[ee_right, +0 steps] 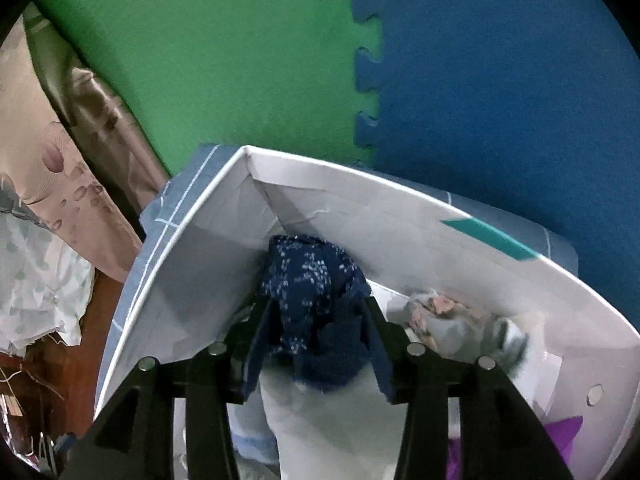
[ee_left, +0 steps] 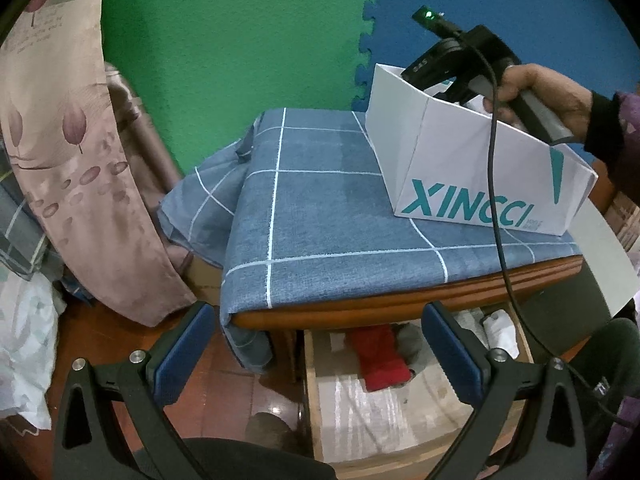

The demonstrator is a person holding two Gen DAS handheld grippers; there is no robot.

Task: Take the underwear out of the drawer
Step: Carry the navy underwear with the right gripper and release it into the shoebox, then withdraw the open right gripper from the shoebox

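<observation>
Ahead of both tools stands a wall of foam mats, green (ee_left: 240, 40) on the left and blue (ee_right: 500, 100) on the right. Below it, in front of the left gripper (ee_left: 316, 354), a wooden table (ee_left: 400, 300) carries a blue checked cloth (ee_left: 320, 216). On the cloth's far right sits a white box (ee_left: 460, 168) printed XINCCI. Directly under the table edge, between and just beyond the left gripper's fingers, the drawer (ee_left: 314, 400) stands pulled out, with a red garment (ee_left: 380, 360) and white pieces lying inside. A flowered curtain (ee_left: 72, 140) hangs far to that gripper's left.

The left gripper is spread wide with nothing between its blue pads (ee_left: 180, 356).

The right gripper (ee_right: 316, 340) reaches down into the white box, held by the right hand (ee_left: 548, 96), a black cable (ee_left: 496, 200) trailing from it. Its fingers are closed onto the underwear (ee_right: 312, 288), a dark blue bundle with pale speckles, which sits bunched between them and against the box's inner wall. To its right in the box lies a pale flowered garment (ee_right: 440, 316), and at the near right corner a purple scrap (ee_right: 560, 432)
</observation>
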